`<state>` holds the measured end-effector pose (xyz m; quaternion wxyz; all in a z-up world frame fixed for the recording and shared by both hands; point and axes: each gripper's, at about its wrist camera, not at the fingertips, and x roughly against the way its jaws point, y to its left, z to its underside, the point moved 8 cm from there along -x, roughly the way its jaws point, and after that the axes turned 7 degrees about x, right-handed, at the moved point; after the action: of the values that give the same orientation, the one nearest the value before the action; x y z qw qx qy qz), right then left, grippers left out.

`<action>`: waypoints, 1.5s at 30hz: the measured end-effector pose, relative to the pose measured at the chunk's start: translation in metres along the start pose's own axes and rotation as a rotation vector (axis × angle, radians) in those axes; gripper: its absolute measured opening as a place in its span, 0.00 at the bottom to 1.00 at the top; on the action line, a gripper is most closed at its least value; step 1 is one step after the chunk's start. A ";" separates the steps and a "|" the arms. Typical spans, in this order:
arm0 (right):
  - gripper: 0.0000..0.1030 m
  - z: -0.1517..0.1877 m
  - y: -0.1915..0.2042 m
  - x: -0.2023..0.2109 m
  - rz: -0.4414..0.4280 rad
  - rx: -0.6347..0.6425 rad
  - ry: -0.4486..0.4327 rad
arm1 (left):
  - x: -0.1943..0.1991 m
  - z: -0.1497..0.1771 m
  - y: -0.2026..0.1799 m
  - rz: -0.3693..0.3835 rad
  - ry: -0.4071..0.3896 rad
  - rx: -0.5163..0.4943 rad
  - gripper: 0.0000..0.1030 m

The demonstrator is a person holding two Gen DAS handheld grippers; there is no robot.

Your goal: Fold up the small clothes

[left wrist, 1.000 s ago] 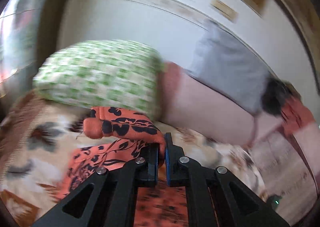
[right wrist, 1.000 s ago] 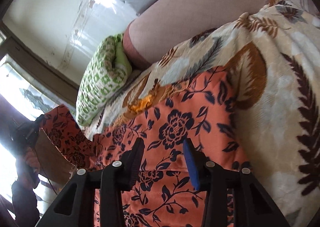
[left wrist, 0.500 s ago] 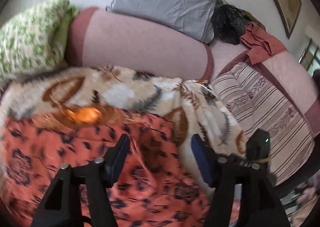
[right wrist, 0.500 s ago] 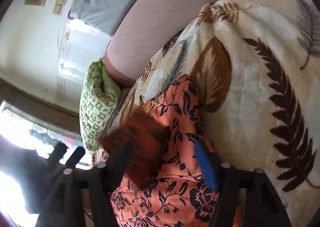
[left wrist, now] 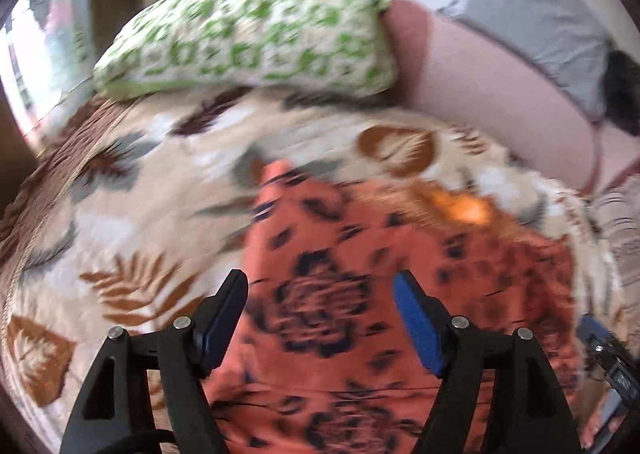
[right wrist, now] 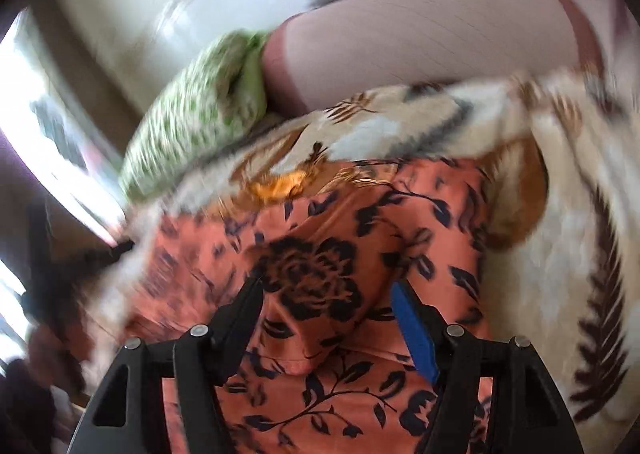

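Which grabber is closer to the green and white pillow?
Left, as far as the blur shows. The left gripper, jaws opening, hovers over the orange flowered garment straight below the green-patterned pillow. The right gripper sits over the same garment, with the pillow off to its left.

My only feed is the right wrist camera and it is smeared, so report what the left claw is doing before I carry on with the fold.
Observer: The left claw hangs over the orange floral garment. Its jaws are opening and no cloth is pinched between them.
Operator: Give me the garment's far left edge.
Observer: A narrow strip of it runs across the leaf-print blanket toward the green pillow.
Operator: Report what lies on the pink bolster.
Observer: A grey pillow lies on the bolster, with something dark at its end. I cannot tell what that is.
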<state>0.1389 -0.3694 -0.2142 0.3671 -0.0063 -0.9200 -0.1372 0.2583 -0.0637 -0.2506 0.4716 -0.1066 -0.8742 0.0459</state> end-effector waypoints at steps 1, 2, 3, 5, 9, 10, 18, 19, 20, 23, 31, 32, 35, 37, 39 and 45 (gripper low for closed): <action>0.67 0.001 0.003 -0.005 0.040 0.025 0.003 | -0.005 0.000 0.008 -0.032 -0.001 0.004 0.73; 0.67 0.003 0.005 -0.013 0.080 0.052 0.005 | -0.010 0.001 0.017 -0.075 0.001 0.007 0.74; 0.67 0.003 0.005 -0.017 0.088 0.063 0.005 | -0.017 0.003 0.024 -0.114 0.014 0.007 0.74; 0.67 0.006 -0.005 -0.024 0.113 0.048 0.020 | -0.032 0.010 0.036 -0.184 0.066 0.002 0.73; 0.66 0.014 -0.066 -0.020 0.164 -0.228 0.072 | -0.052 0.020 0.052 -0.225 0.105 0.009 0.75; 0.66 0.019 -0.091 -0.014 0.178 -0.336 0.080 | -0.052 0.020 0.054 -0.224 0.102 0.014 0.75; 0.66 0.014 -0.160 0.027 0.110 -0.597 -0.053 | -0.040 0.017 0.048 -0.304 0.058 -0.023 0.72; 0.66 0.010 -0.154 0.028 0.089 -0.586 -0.065 | -0.037 0.016 0.046 -0.313 0.050 -0.031 0.71; 0.67 0.002 -0.145 0.028 0.047 -0.554 -0.081 | -0.034 0.015 0.044 -0.317 0.040 -0.038 0.68; 0.74 -0.004 -0.126 0.021 0.010 -0.487 -0.059 | -0.021 0.007 0.027 -0.258 -0.013 -0.051 0.68; 0.55 0.022 -0.134 -0.016 0.117 -0.416 0.086 | -0.054 0.000 0.023 -0.330 0.038 -0.095 0.68; 0.37 0.029 -0.132 -0.023 0.134 -0.390 0.136 | -0.059 0.003 0.032 -0.337 0.049 -0.083 0.70; 0.35 0.031 -0.131 -0.025 0.164 -0.376 0.146 | -0.060 0.005 0.047 -0.276 0.045 -0.021 0.72; 0.36 0.025 -0.130 -0.018 0.201 -0.352 0.127 | -0.057 0.003 0.046 -0.300 0.041 -0.063 0.72; 0.41 0.016 -0.130 -0.003 0.225 -0.356 0.054 | -0.051 0.001 0.046 -0.314 0.042 -0.059 0.70; 0.52 -0.001 -0.091 0.007 0.018 -0.291 -0.029 | -0.013 0.011 0.028 -0.196 0.008 -0.044 0.70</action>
<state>0.1244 -0.4576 -0.2309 0.3502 -0.0694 -0.8955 -0.2656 0.2602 -0.0394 -0.2717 0.4747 -0.0313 -0.8794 -0.0199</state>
